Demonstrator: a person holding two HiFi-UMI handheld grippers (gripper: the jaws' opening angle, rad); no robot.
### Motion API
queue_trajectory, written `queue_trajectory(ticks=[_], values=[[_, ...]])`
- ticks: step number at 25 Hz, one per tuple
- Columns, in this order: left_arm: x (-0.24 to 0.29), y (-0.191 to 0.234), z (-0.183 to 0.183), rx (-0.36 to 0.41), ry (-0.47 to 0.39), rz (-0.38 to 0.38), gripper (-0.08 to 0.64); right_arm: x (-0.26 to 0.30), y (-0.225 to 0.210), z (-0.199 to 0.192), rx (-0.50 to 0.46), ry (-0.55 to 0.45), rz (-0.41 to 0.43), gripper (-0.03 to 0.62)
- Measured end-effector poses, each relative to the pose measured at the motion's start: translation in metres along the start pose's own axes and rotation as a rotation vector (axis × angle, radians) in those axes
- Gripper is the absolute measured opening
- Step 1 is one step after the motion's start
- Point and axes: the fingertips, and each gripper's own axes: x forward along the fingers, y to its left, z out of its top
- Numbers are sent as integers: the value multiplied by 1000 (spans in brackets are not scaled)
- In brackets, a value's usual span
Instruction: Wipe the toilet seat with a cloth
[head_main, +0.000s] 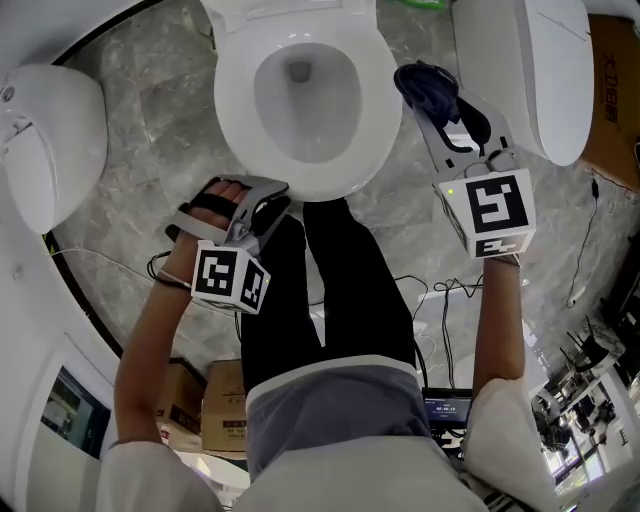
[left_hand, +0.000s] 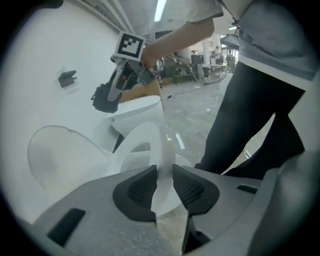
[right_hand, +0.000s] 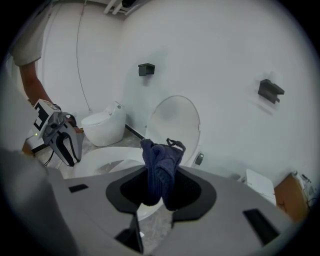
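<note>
The person is standing over the toilet, black trouser legs (head_main: 330, 290) planted on the grey marbled floor (head_main: 170, 90) just in front of the bowl, and is holding a gripper in each hand. The right gripper (head_main: 436, 102) is pointing down and forward at the right side of the toilet seat (head_main: 235, 110), and its jaws are clamping a bunched dark blue cloth (head_main: 426, 82). In the right gripper view the cloth is filling the gap between the pads and sticking up out of them in a crumpled wad. The cloth is hanging just beside the seat's right edge; whether it is touching the rim cannot be told. The left gripper (head_main: 262, 200) is sitting low at the front left of the seat, close to the rim. In the left gripper view its jaws are standing a narrow slit apart with nothing pressed between the pads, and only the white curve of the seat is showing beyond the gap. The seat is lying down on the bowl while the toilet lid (right_hand: 172, 120) is standing raised against the white wall behind it. A second toilet (head_main: 45, 140) is standing to the left and a third toilet (head_main: 545, 70) to the right, well apart from the grippers. Cardboard boxes (head_main: 215, 405) and loose cables (head_main: 450, 290) are lying on the floor behind the person.
</note>
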Motion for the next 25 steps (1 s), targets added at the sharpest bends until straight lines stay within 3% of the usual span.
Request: queue_trajectory(ticks=[3,6,12,16,22,25], values=[[16,-16,-6,-3,17,-90,91,6,-2,0,4,-3,-2,123],[40,-37,-17,-3,44,-121,79,11,-5,0,4,0,-9,123],[103,-84,-46,31,190,-60,69,9,-18,2,57,-9,-46,123],[138,-103,-67,-62,244,-34,64,16,-22,-8,59,17,-58,123],[167,-115,-85,-107,302,-54,55,49,-28,-35,-52,91,-59,123],[178,-121,-89,-106,331,-71,54,84,-27,-51,-192,138,-58,123]])
